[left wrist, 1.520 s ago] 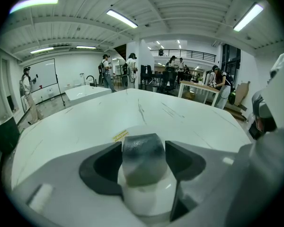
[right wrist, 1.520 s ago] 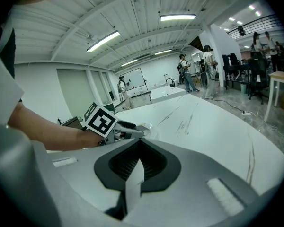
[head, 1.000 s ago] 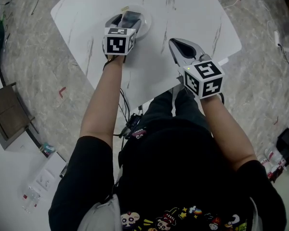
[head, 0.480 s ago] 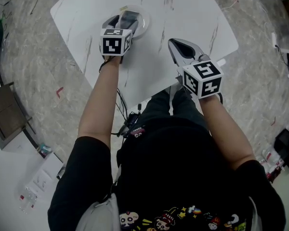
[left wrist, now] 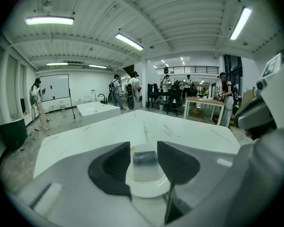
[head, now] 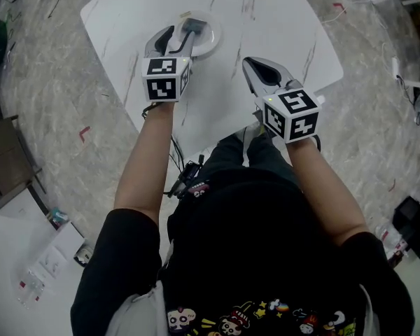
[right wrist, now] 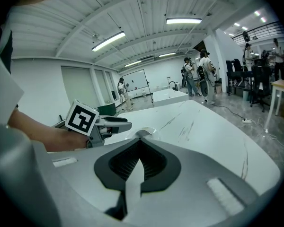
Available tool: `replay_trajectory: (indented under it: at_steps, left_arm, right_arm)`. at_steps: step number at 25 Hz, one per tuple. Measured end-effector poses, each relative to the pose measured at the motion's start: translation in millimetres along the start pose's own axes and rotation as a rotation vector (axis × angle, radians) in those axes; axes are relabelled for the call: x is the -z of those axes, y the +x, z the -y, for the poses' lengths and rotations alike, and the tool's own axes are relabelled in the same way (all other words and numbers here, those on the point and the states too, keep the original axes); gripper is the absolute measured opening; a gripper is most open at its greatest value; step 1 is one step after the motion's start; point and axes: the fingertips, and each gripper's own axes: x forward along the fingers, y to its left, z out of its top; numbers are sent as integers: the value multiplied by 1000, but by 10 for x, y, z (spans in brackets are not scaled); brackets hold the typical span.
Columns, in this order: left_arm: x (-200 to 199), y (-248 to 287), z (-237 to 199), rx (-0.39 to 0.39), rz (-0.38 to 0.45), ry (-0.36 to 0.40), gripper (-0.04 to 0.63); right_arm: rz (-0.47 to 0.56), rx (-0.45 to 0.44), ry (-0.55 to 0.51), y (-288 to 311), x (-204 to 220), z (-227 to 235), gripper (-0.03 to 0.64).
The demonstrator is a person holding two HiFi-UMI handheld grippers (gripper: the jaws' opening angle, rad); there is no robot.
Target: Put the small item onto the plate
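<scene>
Resting on the plate [left wrist: 149, 191], the small item [left wrist: 145, 167] is seen straight ahead between the spread jaws of the left gripper [left wrist: 144, 146], seemingly ungripped; the right gripper [right wrist: 141, 138] is pressed together, empty, farther off; a straight backward withdrawal is judged sufficient.

The setting is a large open-plan laboratory or office hall. Indicators:
- a ribbed white ceiling [left wrist: 180, 13] fitted with strip lights [left wrist: 129, 41]
- a wall-mounted whiteboard [left wrist: 54, 86]
- several white marble-pattern tables, including the near table [head: 280, 26] and a second table [left wrist: 97, 109]
- office chairs [left wrist: 174, 98]
- standing people [left wrist: 38, 103]
- an upper gallery railing [left wrist: 187, 70]
- a polished grey floor [head: 49, 103]
</scene>
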Motion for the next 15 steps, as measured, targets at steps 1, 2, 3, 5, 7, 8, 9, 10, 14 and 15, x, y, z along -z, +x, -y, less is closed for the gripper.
replay_trajectory:
  at_steps: [1,2,3,5,7,8,9,10,14,15]
  left_arm:
    - [-42,-64,6,-10,17,2,177]
    - [-89,-129,16,-19,35,5,142]
    - [-138,-195,32,-26,53,6,112]
    - [-247,-326,80,-29,88,7,91]
    - [-367,-465,128,-32,123,7,66]
    - [-431,-541,142,-37,144,8,51]
    - [-495,-620,147,-48,166,8,29]
    - [-554,-701,143,-61,187,8,20]
    - [-733,-1015,53,-113,251,-20,2]
    - [-763,-1100,13,-133,265,-23,2]
  right_arm:
    - [3,-3,-4,6,-24,-14,18]
    - [7,-6,-9,11,-50,-26,18]
    - [12,-10,-13,15,-79,-38,18]
    - [22,-17,-23,20,-145,-64,18]
    - [35,-24,-33,21,-221,-95,18]
    - [42,-28,-37,20,-261,-111,18]
    - [49,-31,-43,17,-299,-126,18]
    - [57,-34,-48,12,-334,-138,18]
    - [84,-38,-70,-42,-464,-148,18]
    - [91,-37,-73,-62,-489,-142,18]
